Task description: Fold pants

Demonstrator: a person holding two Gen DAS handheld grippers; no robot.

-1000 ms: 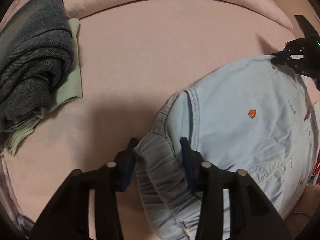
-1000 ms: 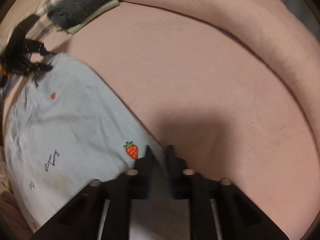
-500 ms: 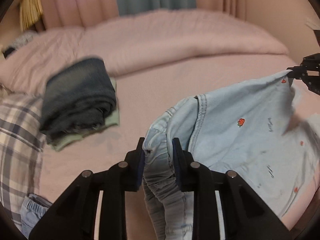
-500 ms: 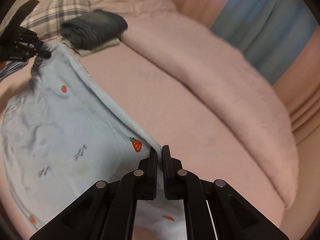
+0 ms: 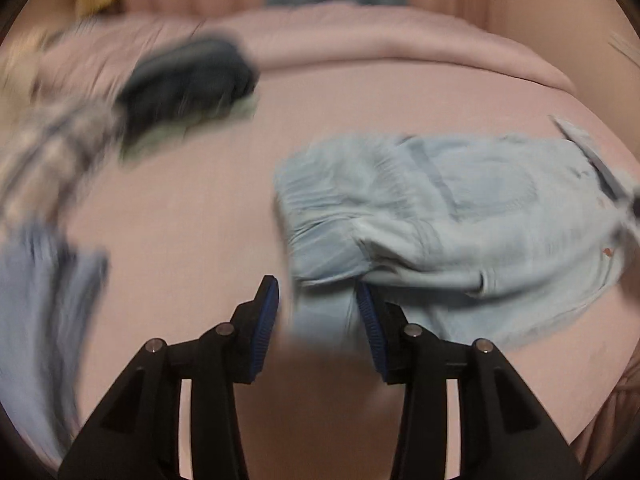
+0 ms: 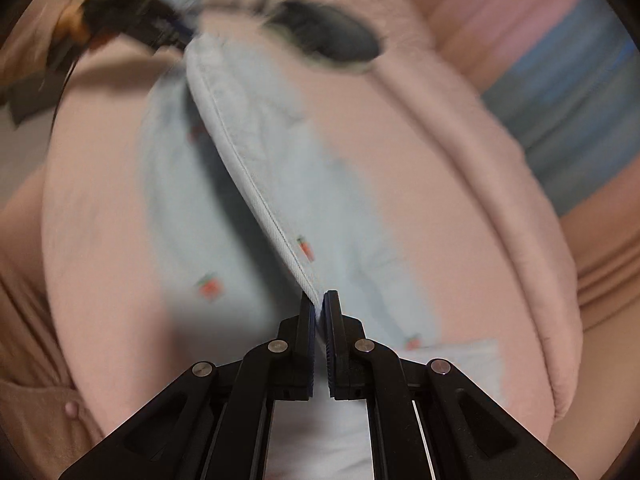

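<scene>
Light blue pants [image 5: 448, 216] with small strawberry prints lie on the pink bed, waistband toward the left, blurred by motion. My left gripper [image 5: 318, 312] is open, its blue pads apart, with a fold of the pants between and just past them. My right gripper [image 6: 319, 304] is shut on the hem edge of the pants [image 6: 256, 184] and holds it raised and taut over the bed. The left gripper also shows blurred in the right wrist view [image 6: 132, 16] at the far end of the pants.
A folded stack of dark jeans over pale green cloth [image 5: 188, 84] sits at the back left on the bed. Plaid cloth [image 5: 52, 148] and other blue denim [image 5: 36, 300] lie at the left. A rolled pink duvet [image 6: 500, 208] runs along the right.
My left gripper has opened and let go of the waistband, which now lies on the bed. My right gripper stays shut on the hem and has lifted and swung it.
</scene>
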